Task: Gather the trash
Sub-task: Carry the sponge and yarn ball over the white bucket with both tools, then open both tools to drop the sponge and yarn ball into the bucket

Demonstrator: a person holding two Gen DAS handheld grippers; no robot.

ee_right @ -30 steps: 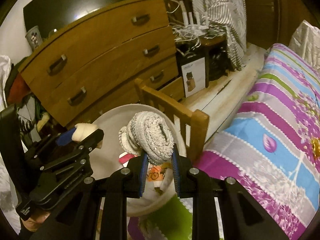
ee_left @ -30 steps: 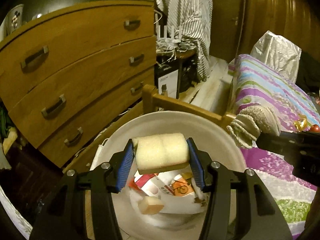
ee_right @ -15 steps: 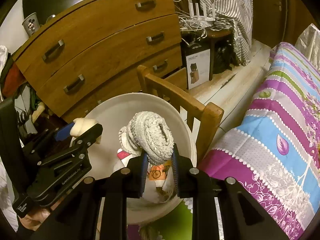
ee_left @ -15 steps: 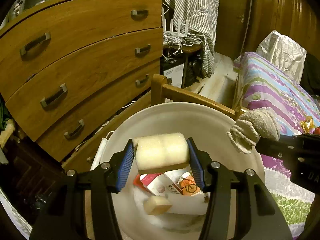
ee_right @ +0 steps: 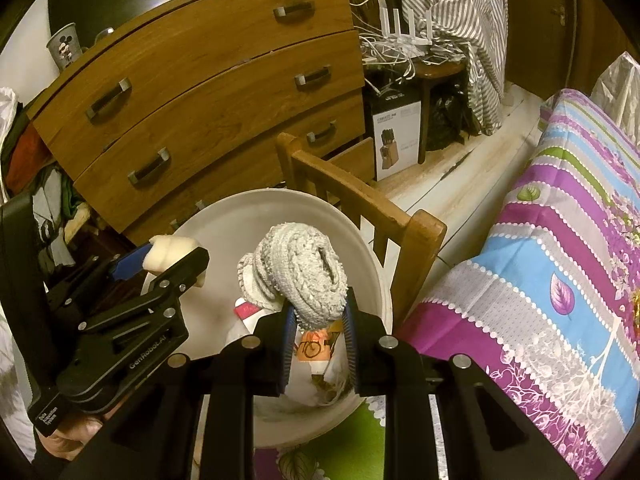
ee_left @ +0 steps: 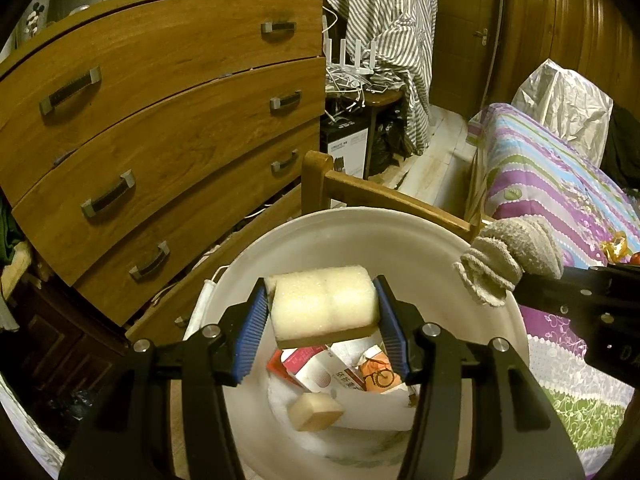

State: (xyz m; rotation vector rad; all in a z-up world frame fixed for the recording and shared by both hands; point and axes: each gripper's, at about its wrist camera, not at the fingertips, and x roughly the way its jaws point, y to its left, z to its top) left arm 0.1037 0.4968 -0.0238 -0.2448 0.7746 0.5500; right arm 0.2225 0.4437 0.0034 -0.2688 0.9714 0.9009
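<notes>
Gripped between the blue pads of my left gripper, a pale foam sponge block hangs over the mouth of a white plastic bucket that stands against a wooden chair. My right gripper has its jaws closed tight on a rolled grey knitted sock, held above the same bucket's rim, to the right of the sponge. Down in the bucket lie a second, smaller sponge piece, a red-and-white carton and an orange wrapper printed with a bicycle, all resting on crumpled white paper. Behind the bucket stands a wooden chest of drawers, with a striped shirt draped beyond it over a small table strewn with white cables. A bed with a purple, blue and green striped floral cover fills the right side, just beside the chair.
</notes>
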